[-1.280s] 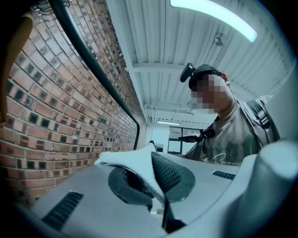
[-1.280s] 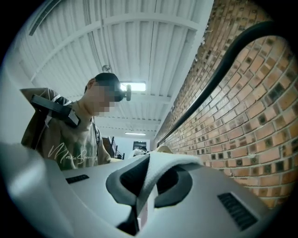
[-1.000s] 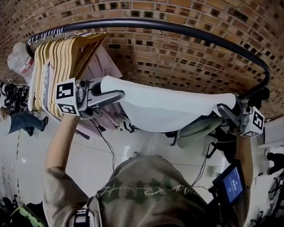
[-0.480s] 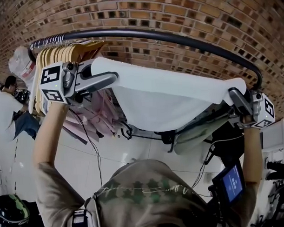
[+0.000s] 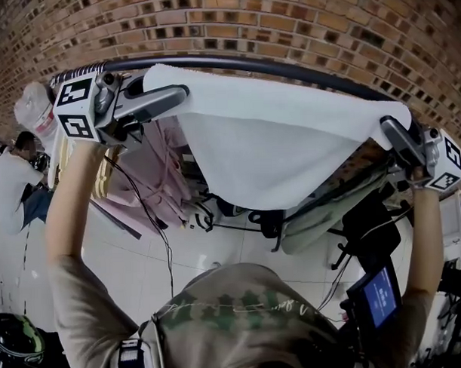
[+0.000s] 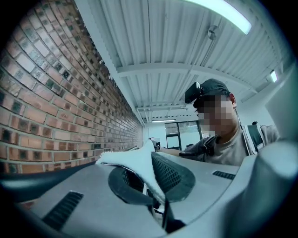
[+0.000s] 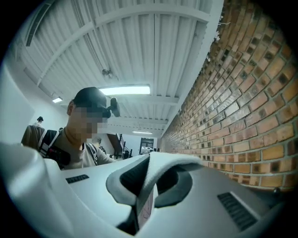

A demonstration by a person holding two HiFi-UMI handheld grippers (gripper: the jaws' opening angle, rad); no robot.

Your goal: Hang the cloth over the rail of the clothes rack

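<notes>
Up by the rail (image 5: 234,61), cloth (image 5: 274,148) corners clamped between left gripper (image 5: 182,91) and right gripper (image 5: 385,123) fingers (image 5: 396,138).

cloth (image 5: 282,151): spread between left gripper (image 5: 183,91) and right gripper (image 5: 385,124) | top edge overlaps rail (image 5: 211,59) | brick wall (image 5: 285,19) behind

Cloth (image 5: 275,151): plain white, no print. Rail (image 5: 241,61): black. Wall (image 5: 323,21), far side: red-brown brick with darker bricks scattered through it, pale mortar. Left gripper (image 5: 180,92) and right gripper (image 5: 387,125): grey. Their cubes (image 5: 75,109): white with black square markers. Garments (image 5: 151,171), left: pale pink. Floor (image 5: 142,250): white tile, dark joints. Screen (image 5: 379,296), near right: blue.
</notes>
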